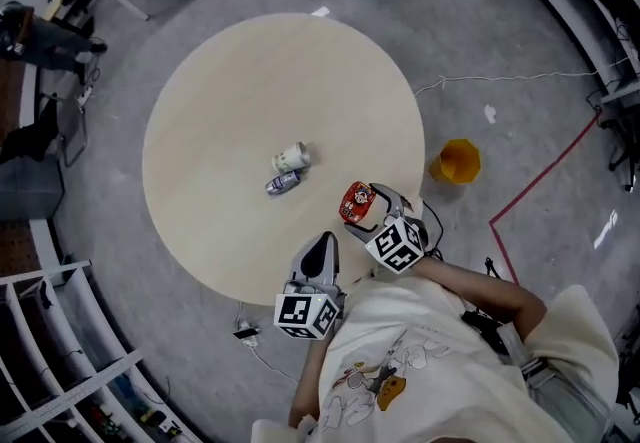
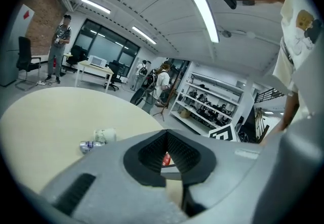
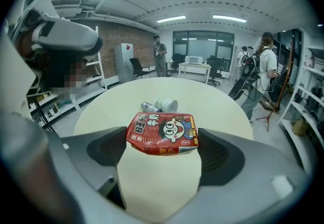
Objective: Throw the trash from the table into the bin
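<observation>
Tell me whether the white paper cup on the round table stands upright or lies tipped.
Tipped. The white paper cup lies on its side on the round beige table, mouth facing sideways, beside the silver can.

Ceiling strip lights [image 2: 205, 15] are shining brightly around twelve o'clock, while fisheye distortion is bending and darkening gripper-view edges.

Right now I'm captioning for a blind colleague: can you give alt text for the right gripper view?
The right gripper clamps a red carton over a round pale table. Farther back on it lie a can and a tipped paper cup; people stand in the office beyond.
</observation>
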